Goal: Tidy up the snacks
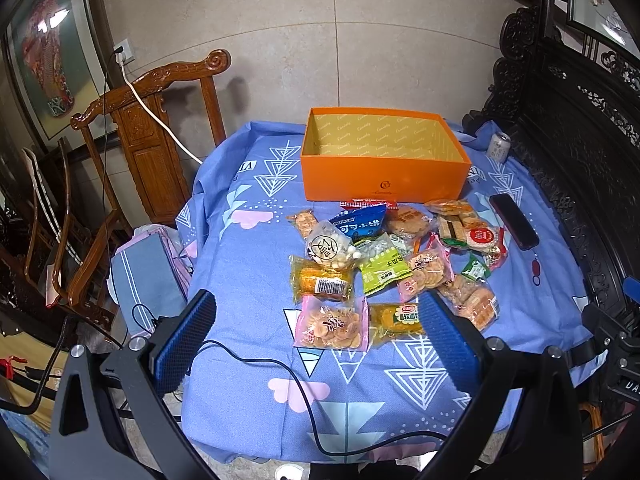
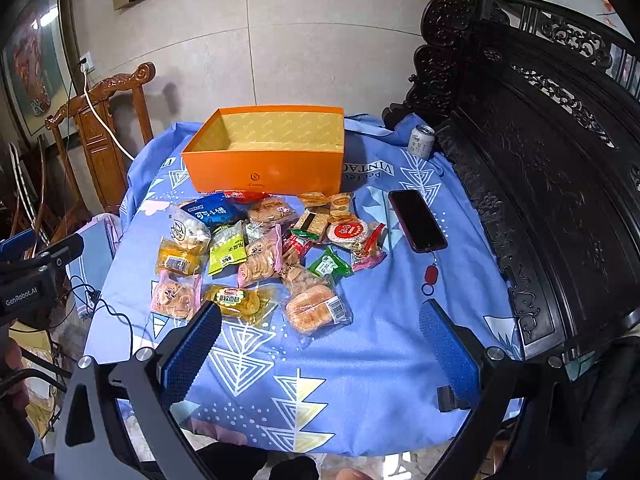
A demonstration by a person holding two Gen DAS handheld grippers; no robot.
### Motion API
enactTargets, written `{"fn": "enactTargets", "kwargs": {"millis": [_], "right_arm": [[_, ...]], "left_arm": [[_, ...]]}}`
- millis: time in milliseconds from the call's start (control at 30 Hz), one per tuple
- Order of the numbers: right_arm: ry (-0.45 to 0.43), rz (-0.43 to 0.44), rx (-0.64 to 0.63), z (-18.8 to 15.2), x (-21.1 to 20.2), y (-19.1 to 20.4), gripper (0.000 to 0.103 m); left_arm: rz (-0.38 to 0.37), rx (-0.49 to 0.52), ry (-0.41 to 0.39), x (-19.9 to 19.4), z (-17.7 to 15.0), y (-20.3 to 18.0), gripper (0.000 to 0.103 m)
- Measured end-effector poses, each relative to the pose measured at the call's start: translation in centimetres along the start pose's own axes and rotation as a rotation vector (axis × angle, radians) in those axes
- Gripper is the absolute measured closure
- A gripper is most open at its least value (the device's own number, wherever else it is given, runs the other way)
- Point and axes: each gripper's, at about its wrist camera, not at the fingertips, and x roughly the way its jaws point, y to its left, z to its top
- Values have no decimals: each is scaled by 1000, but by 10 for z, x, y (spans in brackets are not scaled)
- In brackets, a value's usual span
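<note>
Left view alone showing black cable (image 1: 256,360) across blue-clothed tabletop (image 1: 248,400), left tool (image 1: 320,340) spread wide, empty, snack packets (image 1: 396,264) heaped just ahead, before empty orange box (image 1: 384,176), right tool (image 2: 320,352) spread, empty, phone (image 2: 417,220) right of heap

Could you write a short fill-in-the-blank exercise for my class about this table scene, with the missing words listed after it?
1. The orange box at the back of the table holds ____ snacks so far.
2. The phone lies with its screen facing ____.
3. Both the left gripper and the right gripper have their jaws ____.
4. The can stands ____ on the blue cloth.

Missing words: no; up; open; upright
</note>
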Motion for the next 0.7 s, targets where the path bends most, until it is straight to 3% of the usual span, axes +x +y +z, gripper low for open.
{"fn": "enactTargets", "kwargs": {"millis": [700], "right_arm": [[9, -5, 0, -1, 3, -1, 3]], "left_arm": [[-1, 1, 1, -7, 2, 8, 4]]}}
